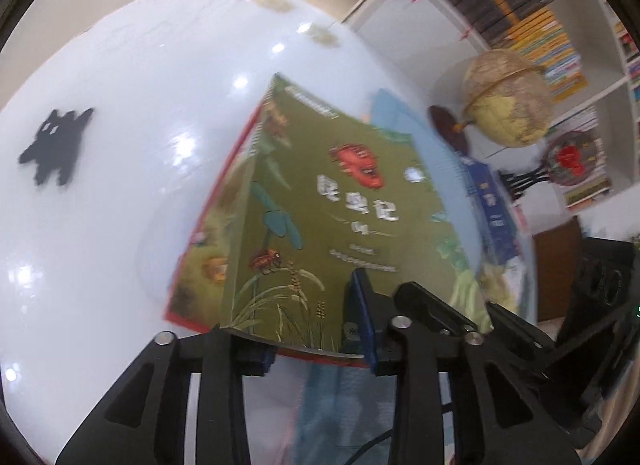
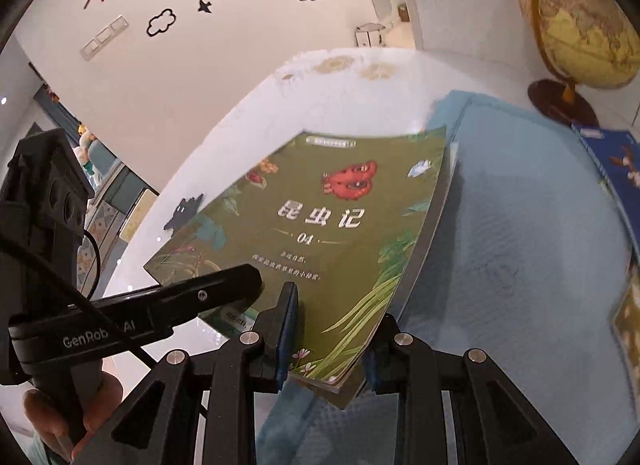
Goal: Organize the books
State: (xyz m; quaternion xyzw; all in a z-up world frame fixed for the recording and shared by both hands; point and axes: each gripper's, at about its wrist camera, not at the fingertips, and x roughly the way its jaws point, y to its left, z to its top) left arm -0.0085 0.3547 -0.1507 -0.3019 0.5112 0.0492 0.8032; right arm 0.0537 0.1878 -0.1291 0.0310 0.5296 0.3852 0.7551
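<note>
Nearest the lens in the right wrist view, the right gripper [image 2: 330, 335] pinches the green book [image 2: 320, 225] at its near corner, a blue pad on either side of the cover. From there the book runs away toward the upper middle of the frame, its long axis pointing up and slightly left, lying over a blue cloth [image 2: 520, 225] on the white table [image 2: 224, 153]. In the left wrist view, the left gripper [image 1: 320, 329] is partly spread around the book's near edge, with no firm squeeze visible. Judging by this, the right hand carries the book; the left only steadies it.
</note>
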